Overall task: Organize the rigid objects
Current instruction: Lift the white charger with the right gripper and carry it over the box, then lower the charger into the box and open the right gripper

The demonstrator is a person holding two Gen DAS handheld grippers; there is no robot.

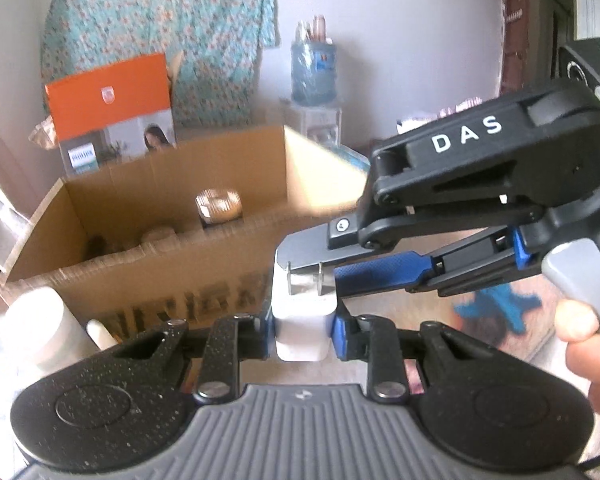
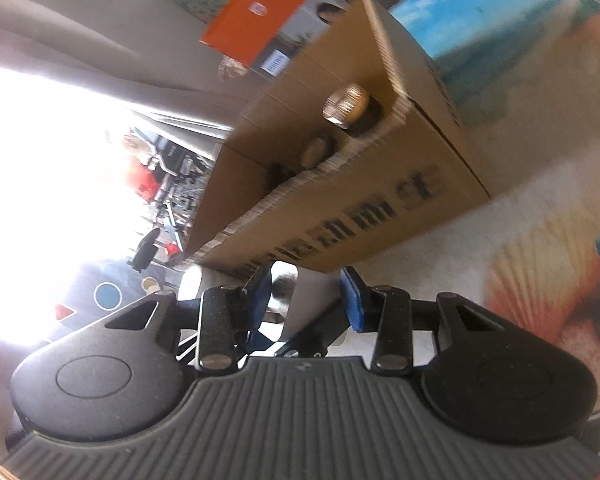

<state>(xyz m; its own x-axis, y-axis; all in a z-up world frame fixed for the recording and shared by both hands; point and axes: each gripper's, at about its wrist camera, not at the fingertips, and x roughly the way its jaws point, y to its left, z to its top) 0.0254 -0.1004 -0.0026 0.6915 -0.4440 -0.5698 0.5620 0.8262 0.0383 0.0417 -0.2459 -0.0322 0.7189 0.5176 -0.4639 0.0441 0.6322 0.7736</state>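
Observation:
My left gripper (image 1: pixel 303 326) is shut on a white plug adapter (image 1: pixel 302 320) with its two metal prongs pointing up, held just in front of an open cardboard box (image 1: pixel 172 280). The box holds a gold-lidded jar (image 1: pixel 219 207) and other dim items. My right gripper (image 1: pixel 320 264) reaches in from the right, its jaws open around the adapter's prong end. In the right wrist view the right gripper (image 2: pixel 306 294) is open around the pale adapter (image 2: pixel 312 300), with the box (image 2: pixel 340 208) and the jar (image 2: pixel 346 107) beyond.
A white cylinder (image 1: pixel 44 328) stands at the left of the box. An orange and grey Philips carton (image 1: pixel 108 112) stands behind the box. A blue water jug (image 1: pixel 314 68) is at the back wall. A patterned mat (image 2: pixel 540 248) covers the surface.

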